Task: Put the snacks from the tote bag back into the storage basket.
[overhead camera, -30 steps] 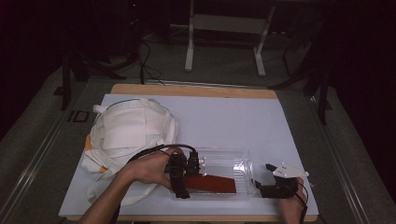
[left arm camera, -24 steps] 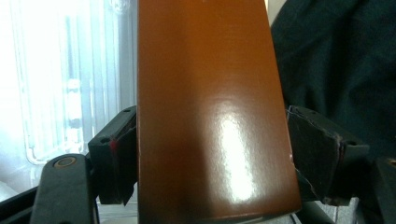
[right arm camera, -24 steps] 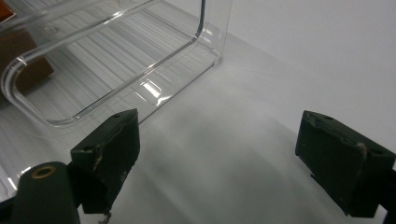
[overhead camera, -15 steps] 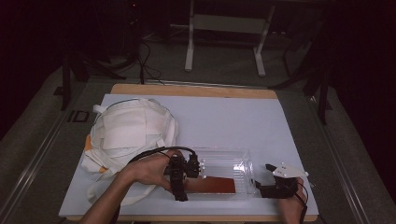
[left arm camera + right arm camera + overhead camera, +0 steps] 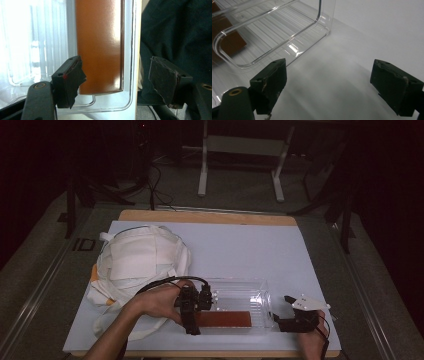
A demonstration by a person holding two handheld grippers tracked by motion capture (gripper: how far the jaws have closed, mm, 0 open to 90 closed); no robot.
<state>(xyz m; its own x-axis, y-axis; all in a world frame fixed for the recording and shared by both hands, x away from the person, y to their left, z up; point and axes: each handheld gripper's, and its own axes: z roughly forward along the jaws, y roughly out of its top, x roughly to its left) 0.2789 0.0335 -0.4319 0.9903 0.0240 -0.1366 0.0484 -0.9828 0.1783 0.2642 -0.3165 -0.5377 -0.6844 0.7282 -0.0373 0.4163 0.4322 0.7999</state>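
My left fingers (image 5: 117, 77) stand wide, released, gripping nothing. They have just been closing a little, with the near end of the brown slab (image 5: 98, 45) and the tray's (image 5: 132, 50) clear side rim showing in the gap between them, neither pad pressing on either. In the left gripper view the left pad sits low at the frame's left, in front of the tray's ribbed floor; the right pad sits at lower right, out past the tray's wall and the desk edge, against dark cloth.

My right fingers (image 5: 329, 85) are also spread wide and empty. In the right gripper view they frame bare white desk (image 5: 372, 30), with the tray's rounded corner (image 5: 287, 37) at upper left, just beyond my left pad and not touching it.

From the high view, low in the frame, my left gripper (image 5: 192, 312) hangs over the tray's (image 5: 250, 285) left end, and the slab (image 5: 222, 319) lies flat along the tray's near side. My right gripper (image 5: 287, 312) rests on the desk at the tray's right end. Farther off, at centre left, a white bag (image 5: 137, 265) lies heaped on the desk.
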